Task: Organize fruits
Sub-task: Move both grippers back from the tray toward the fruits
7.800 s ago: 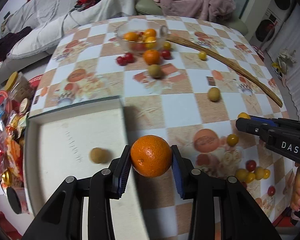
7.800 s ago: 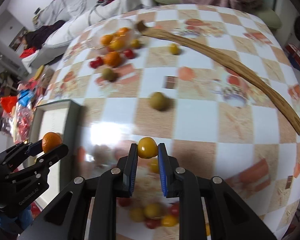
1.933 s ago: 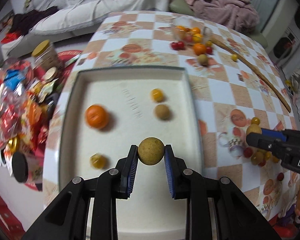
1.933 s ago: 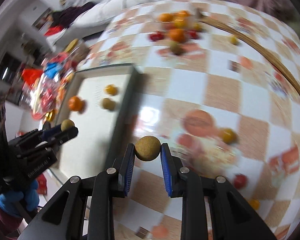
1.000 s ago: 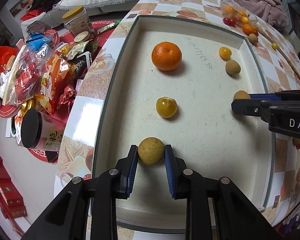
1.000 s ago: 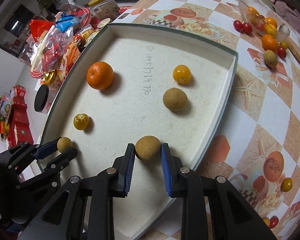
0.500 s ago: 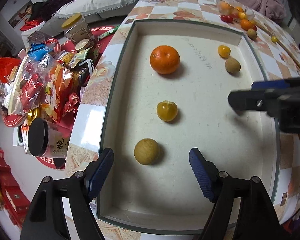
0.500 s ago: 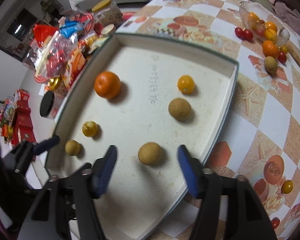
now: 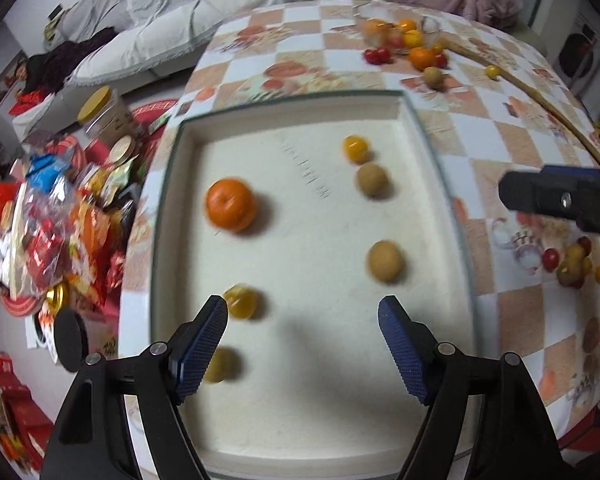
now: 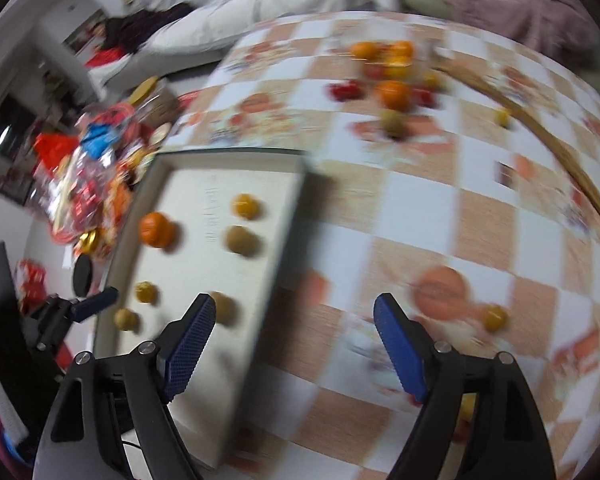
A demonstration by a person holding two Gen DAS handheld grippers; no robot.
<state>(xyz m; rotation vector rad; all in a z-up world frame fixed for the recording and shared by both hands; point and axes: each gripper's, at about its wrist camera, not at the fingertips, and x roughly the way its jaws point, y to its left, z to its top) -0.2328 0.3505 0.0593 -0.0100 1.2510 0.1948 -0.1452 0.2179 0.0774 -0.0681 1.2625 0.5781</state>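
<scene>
A white tray (image 9: 172, 184) holds an orange mandarin (image 9: 231, 204), two small yellow fruits (image 9: 355, 148) (image 9: 241, 302) and three tan round fruits (image 9: 373, 179) (image 9: 385, 261) (image 9: 220, 365). My left gripper (image 9: 302, 344) is open and empty above the tray's near end. My right gripper (image 10: 294, 344) is open and empty over the tray's right edge and the checkered table (image 10: 440, 208); it also shows in the left wrist view (image 9: 560, 200). The tray (image 10: 284, 240) and its fruits show blurred in the right wrist view.
A glass bowl of fruit (image 9: 392, 34) with loose fruits around it sits at the far side. A long wooden stick (image 9: 548, 108) curves along the right. Small tomatoes (image 9: 572, 262) cluster right of the tray. Snack packets and jars (image 9: 60, 208) lie left, off the table.
Both grippers opened and let go of their tan fruits in the tray, then pulled back. The right gripper has swung right, off the tray toward the table.
</scene>
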